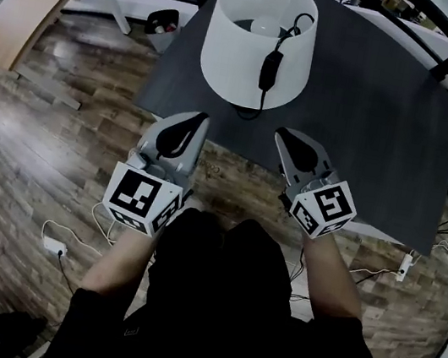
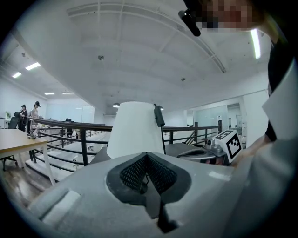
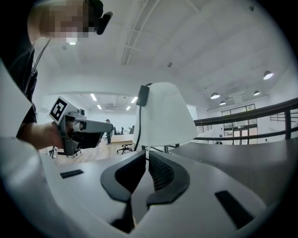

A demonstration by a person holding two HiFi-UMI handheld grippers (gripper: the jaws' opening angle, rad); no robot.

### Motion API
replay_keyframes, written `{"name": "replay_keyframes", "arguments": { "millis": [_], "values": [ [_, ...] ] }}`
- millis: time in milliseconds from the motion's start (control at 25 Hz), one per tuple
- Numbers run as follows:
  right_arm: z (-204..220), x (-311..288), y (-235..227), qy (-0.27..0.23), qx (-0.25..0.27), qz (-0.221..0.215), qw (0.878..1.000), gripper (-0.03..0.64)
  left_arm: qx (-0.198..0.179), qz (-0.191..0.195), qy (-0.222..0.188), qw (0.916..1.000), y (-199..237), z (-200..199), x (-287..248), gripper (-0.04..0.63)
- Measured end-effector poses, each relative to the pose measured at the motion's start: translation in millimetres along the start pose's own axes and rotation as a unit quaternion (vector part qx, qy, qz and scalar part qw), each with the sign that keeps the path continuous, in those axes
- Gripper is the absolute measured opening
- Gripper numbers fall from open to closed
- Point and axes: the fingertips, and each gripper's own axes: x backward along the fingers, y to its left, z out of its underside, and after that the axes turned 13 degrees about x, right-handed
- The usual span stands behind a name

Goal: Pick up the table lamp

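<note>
Where the dark surface fills the upper middle of the head view, the lamp stands on it, its white shade seen from above. A black cord hangs down the shade's near side with a switch on it.

Below the lamp, at the surface's near edge, the left tongs and right tongs sit side by side, both pointing up the frame towards the shade and apart from it. Wood floor lies to the left.

In the left gripper view the left tongs are pressed together with nothing between them. The lamp rises just above them in mid-frame, with a railing at left.

The right tongs are likewise closed and empty in their own view. The lamp stands above centre, and the left tongs show at left.
</note>
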Motion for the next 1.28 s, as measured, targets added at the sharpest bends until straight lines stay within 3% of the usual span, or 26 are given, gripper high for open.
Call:
{"name": "replay_keyframes", "arguments": {
  "millis": [440,800,1000,1280],
  "values": [
    [49.5,-67.9,-27.6,-0.001,-0.002,0.014,1.000,0.060,0.004,0.004,0.007,1.0000,24.6,32.2,-36.9,0.003],
    [52.9,-102.7,-37.1,-0.025,0.028,0.035,0.999,0.138,0.000,0.001,-0.006,1.0000,45.3,31.7,-46.7,0.003],
    [60.3,-116.0,-45.0,-0.041,0.027,0.051,0.998,0.197,0.011,-0.008,-0.013,0.9998,54.2,39.5,-49.6,0.003],
    [56.4,-144.4,-51.9,-0.045,0.024,0.056,0.997,0.232,0.020,-0.026,-0.007,0.9994,71.3,40.0,-52.4,0.003]
  ]
}}
